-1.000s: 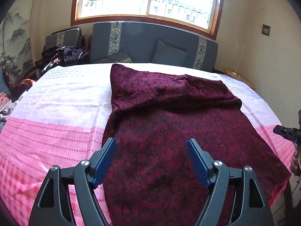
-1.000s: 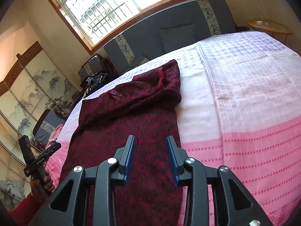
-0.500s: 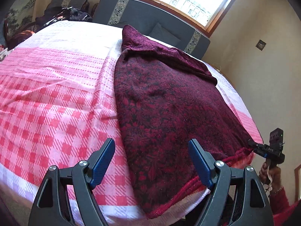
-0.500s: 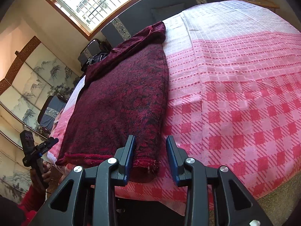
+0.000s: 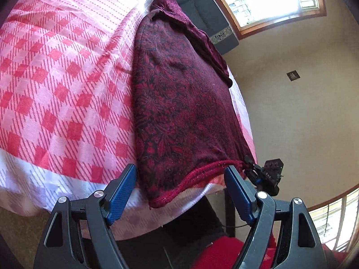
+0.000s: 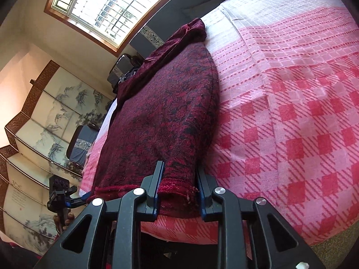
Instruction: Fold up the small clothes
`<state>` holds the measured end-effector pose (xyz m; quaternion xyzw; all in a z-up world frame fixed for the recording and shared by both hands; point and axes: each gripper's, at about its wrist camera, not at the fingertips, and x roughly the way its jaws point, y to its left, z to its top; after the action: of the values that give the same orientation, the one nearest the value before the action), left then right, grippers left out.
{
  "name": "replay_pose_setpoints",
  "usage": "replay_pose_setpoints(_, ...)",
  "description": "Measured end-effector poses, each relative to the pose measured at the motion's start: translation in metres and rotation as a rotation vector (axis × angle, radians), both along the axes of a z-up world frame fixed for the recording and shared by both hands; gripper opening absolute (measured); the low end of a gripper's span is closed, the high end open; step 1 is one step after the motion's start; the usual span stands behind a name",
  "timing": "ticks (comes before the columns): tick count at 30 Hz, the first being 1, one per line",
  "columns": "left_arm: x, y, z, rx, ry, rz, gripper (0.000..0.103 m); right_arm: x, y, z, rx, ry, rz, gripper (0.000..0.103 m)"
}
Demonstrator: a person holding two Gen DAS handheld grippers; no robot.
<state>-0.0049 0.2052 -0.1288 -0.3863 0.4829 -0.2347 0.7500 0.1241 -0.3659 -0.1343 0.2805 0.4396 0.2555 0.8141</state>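
While laid flat along the cloth-covered tabletop (image 5: 67, 78), ribbed hem hanging just over the tabletop's near edge: dark red knitted garment (image 5: 179, 100), by the look of it soft, limp and light, likely to sag and stretch if lifted by one corner only.

Seen from the left wrist: left tool (image 5: 179, 168) spread wide around one hem corner at that edge, pinching nothing; right tool (image 5: 248, 163) at the other corner.

Seen from the right wrist: right tool (image 6: 178, 167), jaws just closed further, clamped on the bunched hem corner of the garment (image 6: 166, 112) at the edge. Probably best held by both hem corners, on the thicker ribbing, where less apt to slip.
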Motion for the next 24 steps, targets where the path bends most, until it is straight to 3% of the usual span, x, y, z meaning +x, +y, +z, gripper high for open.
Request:
replay_pose_setpoints(2,-0.002,-0.002,-0.003,-0.052,0.021,-0.008,0.080,-0.001,0.000,0.000,-0.002,-0.007,0.000,0.024)
replay_pose_setpoints(6,0.003,-0.005,-0.003,-0.070,0.023,0.012,0.080,-0.001,0.001,0.000,0.005,-0.011,0.003,0.024)
replay_pose_setpoints(12,0.020,-0.030,0.008,0.049,-0.017,0.008,0.080,-0.001,0.001,0.000,0.025,-0.004,-0.004,0.024)
replay_pose_setpoints(17,0.027,-0.043,0.009,0.086,-0.042,0.005,0.079,0.001,-0.002,0.000,0.040,0.004,-0.020,0.024)
replay_pose_setpoints(21,0.027,-0.038,0.006,0.085,-0.011,0.038,0.062,0.005,-0.008,-0.001,0.070,0.023,-0.036,0.024)
replay_pose_setpoints(24,0.017,-0.023,0.011,0.102,-0.016,0.099,0.061,0.004,-0.010,-0.001,0.075,0.028,-0.027,0.024)
